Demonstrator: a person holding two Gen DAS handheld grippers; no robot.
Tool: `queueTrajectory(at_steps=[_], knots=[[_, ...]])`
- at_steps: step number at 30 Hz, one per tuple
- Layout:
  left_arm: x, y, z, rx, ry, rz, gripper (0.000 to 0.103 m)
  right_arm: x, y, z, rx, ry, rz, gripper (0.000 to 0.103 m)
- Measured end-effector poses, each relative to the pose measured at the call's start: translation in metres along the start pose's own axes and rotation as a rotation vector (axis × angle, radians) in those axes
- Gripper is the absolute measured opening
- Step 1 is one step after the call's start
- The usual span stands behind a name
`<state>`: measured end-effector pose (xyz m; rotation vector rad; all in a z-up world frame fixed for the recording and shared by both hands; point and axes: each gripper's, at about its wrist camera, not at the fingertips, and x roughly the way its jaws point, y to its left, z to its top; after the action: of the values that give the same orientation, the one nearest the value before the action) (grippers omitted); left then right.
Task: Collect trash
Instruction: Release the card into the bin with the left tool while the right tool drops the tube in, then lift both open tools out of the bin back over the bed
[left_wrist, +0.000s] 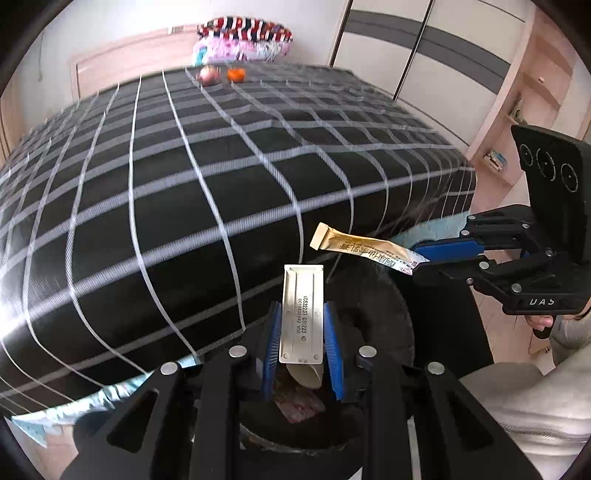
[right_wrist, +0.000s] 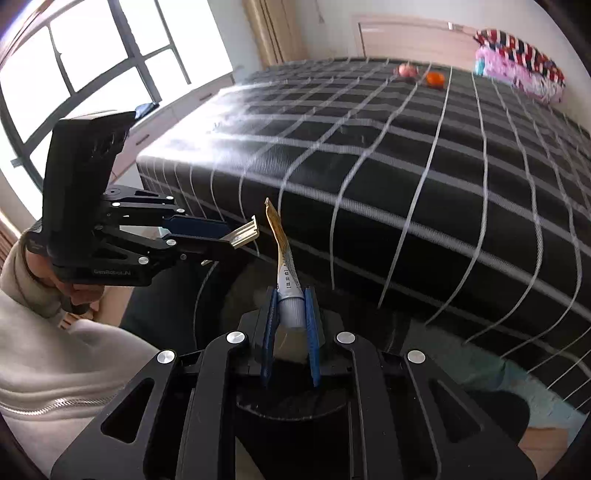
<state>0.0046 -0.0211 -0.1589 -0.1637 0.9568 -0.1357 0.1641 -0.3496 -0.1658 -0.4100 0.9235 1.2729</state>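
The black bin (left_wrist: 369, 332) sits at the bed's (left_wrist: 221, 184) foot, directly under both tools. The left tool (left_wrist: 301, 332) clamps a white plastic strip (left_wrist: 302, 314) pointing to 12 o'clock; the right tool (right_wrist: 291, 317) grips a sachet (right_wrist: 282, 254) likewise — both need only release.

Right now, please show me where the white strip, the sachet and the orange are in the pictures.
white strip (left_wrist: 302, 314): left wrist view, on its printed middle, between the blue pads.
sachet (right_wrist: 282, 251): right wrist view, on its tan middle, above the pads.
orange (left_wrist: 235, 75): left wrist view, on its centre, far on the bed.
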Motion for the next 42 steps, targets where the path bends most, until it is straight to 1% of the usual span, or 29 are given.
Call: queueTrajectory(at_steps=[6, 12, 16, 17, 18, 19, 20, 21, 22, 23, 31, 38, 42], knots=[[0.020, 0.005, -0.015, -0.036, 0.056, -0.002, 0.022, 0.019, -0.006, -0.020, 0.040, 0.068, -0.025, 0.016], [0.033, 0.005, -0.023, -0.046, 0.100, -0.007, 0.022, 0.036, -0.005, -0.027, 0.063, 0.119, -0.035, 0.016], [0.039, 0.005, -0.024, -0.059, 0.117, 0.002, 0.023, 0.042, -0.002, -0.023, 0.068, 0.124, -0.029, 0.017], [0.040, 0.005, -0.023, -0.064, 0.121, 0.003, 0.023, 0.042, 0.000, -0.021, 0.071, 0.121, -0.024, 0.025], [0.042, 0.006, -0.023, -0.070, 0.126, 0.003, 0.024, 0.043, 0.000, -0.018, 0.072, 0.117, -0.020, 0.038], [0.043, 0.007, -0.023, -0.077, 0.134, 0.002, 0.025, 0.042, 0.000, -0.019, 0.072, 0.113, -0.020, 0.042], [0.045, 0.008, -0.023, -0.081, 0.140, 0.003, 0.026, 0.042, 0.002, -0.019, 0.069, 0.110, -0.020, 0.043], [0.046, 0.009, -0.024, -0.086, 0.144, 0.005, 0.036, 0.043, 0.003, -0.018, 0.067, 0.111, -0.017, 0.043], [0.045, 0.009, -0.024, -0.088, 0.140, 0.006, 0.046, 0.043, 0.004, -0.017, 0.065, 0.112, -0.016, 0.043], [0.044, 0.009, -0.023, -0.090, 0.130, 0.001, 0.048, 0.042, 0.006, -0.014, 0.065, 0.112, -0.017, 0.043], [0.032, 0.010, -0.017, -0.090, 0.104, -0.010, 0.048, 0.029, 0.007, -0.010, 0.060, 0.097, -0.017, 0.043], [0.015, 0.011, -0.008, -0.082, 0.061, -0.006, 0.048, 0.009, 0.001, 0.000, 0.057, 0.050, -0.031, 0.043], [0.002, 0.008, -0.002, -0.060, 0.029, -0.007, 0.048, -0.001, 0.001, 0.008, 0.044, 0.025, -0.040, 0.043]])
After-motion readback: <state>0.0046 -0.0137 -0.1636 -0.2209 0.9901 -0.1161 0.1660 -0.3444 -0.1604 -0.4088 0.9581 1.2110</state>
